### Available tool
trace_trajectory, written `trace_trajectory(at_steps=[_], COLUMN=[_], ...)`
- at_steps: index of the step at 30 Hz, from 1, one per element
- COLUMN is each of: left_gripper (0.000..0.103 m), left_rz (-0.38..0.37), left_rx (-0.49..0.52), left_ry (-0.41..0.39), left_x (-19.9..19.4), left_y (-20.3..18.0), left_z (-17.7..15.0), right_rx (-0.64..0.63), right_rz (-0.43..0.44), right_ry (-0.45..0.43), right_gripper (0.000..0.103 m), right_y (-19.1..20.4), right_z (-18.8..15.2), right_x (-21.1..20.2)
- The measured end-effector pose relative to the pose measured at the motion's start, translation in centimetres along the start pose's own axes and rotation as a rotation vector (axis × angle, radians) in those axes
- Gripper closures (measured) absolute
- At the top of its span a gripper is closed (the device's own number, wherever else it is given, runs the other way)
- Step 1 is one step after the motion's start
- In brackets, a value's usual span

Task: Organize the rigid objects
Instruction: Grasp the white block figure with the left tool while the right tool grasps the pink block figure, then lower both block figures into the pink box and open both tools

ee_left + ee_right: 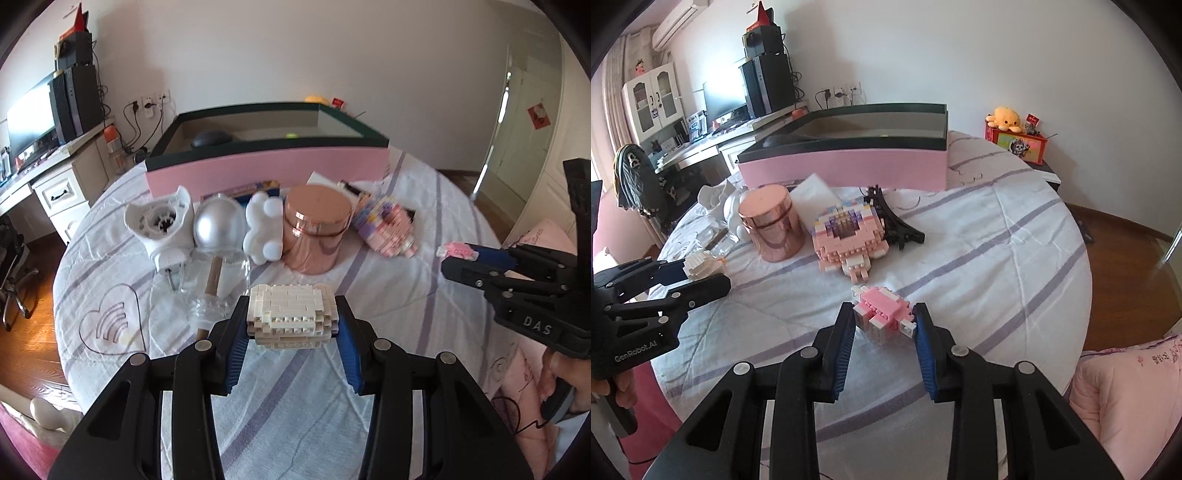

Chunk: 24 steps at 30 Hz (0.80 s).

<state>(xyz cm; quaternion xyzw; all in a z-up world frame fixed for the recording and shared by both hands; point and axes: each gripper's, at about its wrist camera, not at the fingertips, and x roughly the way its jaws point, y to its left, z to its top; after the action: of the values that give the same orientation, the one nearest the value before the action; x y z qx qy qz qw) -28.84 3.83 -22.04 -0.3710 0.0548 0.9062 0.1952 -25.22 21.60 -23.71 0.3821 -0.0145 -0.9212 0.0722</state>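
A white quilted bed cover with lilac stripes [979,236] fills mid-frame. At its upper centre sits a shallow pink rectangular box with a dark rim [849,162]. Below it stand a shiny rose-gold metal canister [772,225] and a large pink studded brick model [846,236]. Lower centre in the left view, the left hand-held gripper [291,325] clamps a cream stepped brick model [291,317] between its blue ribbed pads. In the right view, the right hand-held gripper [884,328] grips a small pink-and-white brick model [881,314], lower centre.
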Motion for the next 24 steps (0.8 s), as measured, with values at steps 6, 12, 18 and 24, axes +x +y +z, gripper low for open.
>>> trace_trajectory(at_steps=[6,12,18,24], left_gripper=[0.059,0.059,0.059,0.059], left_rz=[0.019,0.061,0.092,0.094], left_rx=[0.002,0.012,0.036,0.036], left_ry=[-0.055,-0.119,-0.171,-0.206], left_x=[-1.6,-3.1,-3.8,-3.1], left_y=[0.3,0.5,0.7,1.8], left_z=[1.9,4.2,7.2,10.9], right_rx=[-0.025,-0.059,-0.093,-0.123], right_rz=[0.007,0.010,-0.004,-0.010], right_ry=[-0.034,-0.085,-0.129,-0.165], right_gripper=[0.070,0.070,0.070,0.070], right_y=[0.6,1.1,1.3,1.2], right_z=[1.4,3.6,6.7,10.4], right_x=[-0.9,-2.0,-2.4,-1.9])
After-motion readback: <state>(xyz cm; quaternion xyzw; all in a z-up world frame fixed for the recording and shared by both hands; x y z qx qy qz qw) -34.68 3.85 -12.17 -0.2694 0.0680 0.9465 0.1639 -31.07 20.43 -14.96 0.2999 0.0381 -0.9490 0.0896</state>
